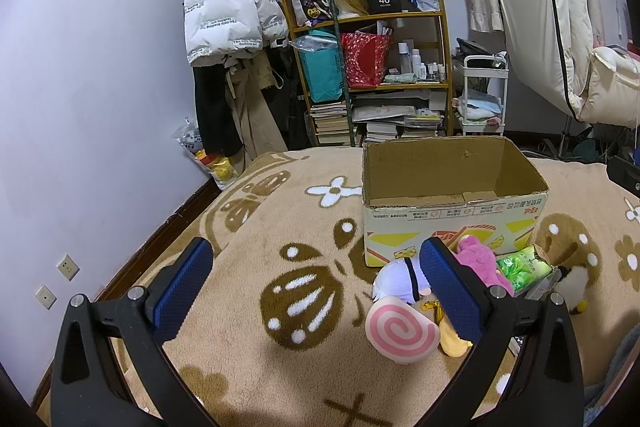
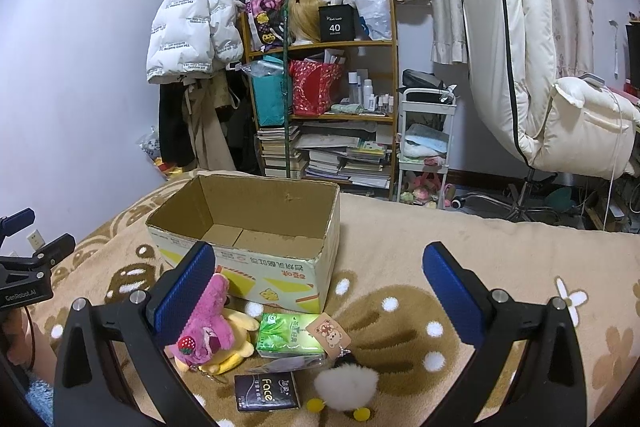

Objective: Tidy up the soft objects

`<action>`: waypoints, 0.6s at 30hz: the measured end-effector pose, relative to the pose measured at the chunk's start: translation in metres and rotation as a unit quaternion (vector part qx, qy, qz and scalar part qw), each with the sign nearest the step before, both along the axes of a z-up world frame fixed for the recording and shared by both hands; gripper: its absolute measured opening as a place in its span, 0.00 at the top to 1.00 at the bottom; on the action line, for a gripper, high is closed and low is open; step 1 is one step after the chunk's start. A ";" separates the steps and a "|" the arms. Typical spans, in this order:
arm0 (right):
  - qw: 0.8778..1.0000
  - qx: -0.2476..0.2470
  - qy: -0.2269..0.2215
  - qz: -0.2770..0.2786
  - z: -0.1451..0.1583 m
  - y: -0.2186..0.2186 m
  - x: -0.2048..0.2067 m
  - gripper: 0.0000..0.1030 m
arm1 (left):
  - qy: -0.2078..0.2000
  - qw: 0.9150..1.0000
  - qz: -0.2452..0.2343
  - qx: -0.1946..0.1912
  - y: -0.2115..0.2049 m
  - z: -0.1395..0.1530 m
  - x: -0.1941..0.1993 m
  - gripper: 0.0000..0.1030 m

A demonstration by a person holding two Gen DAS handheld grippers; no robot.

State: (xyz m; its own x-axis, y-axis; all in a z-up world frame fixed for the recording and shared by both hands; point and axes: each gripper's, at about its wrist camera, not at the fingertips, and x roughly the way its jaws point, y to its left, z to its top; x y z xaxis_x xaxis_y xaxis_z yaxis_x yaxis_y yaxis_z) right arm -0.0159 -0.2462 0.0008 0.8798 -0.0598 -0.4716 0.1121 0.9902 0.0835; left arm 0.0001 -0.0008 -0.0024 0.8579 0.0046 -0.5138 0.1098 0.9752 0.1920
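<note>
Both views are evenly lit by soft indoor light with a cool, bluish cast on the wall [image 1: 92,75], bright enough that colours read clearly and nothing is blown out apart from a mild sheen on the green tissue pack [image 2: 290,339]. Shadows are faint and soft-edged, the clearest being a grey patch on the blanket [image 1: 248,359] between the left gripper's [image 1: 316,291] fingers. The fisheye lens bends straight lines strongly toward the rim, the corners go black, and focus stays sharp throughout with only slight softness at the far edges.
</note>
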 end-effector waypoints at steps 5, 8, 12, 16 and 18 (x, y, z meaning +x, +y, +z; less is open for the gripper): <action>1.000 0.000 0.000 0.000 -0.002 -0.002 -0.001 0.00 | 0.000 1.000 0.000 0.000 0.000 0.000 0.000 0.01; 1.000 0.000 0.001 0.000 -0.002 -0.002 -0.001 0.00 | 0.000 1.000 0.000 0.001 -0.001 0.000 0.000 0.01; 1.000 0.000 0.002 0.001 -0.006 -0.001 -0.001 0.00 | 0.000 1.000 0.000 0.000 -0.001 0.000 0.000 0.01; 1.000 0.000 0.002 0.001 -0.006 -0.001 0.000 0.00 | 0.000 1.000 0.000 0.001 -0.001 0.000 0.000 0.01; 1.000 0.000 0.002 0.000 -0.006 -0.001 0.000 0.00 | 0.000 1.000 0.000 0.001 -0.001 0.000 0.000 0.01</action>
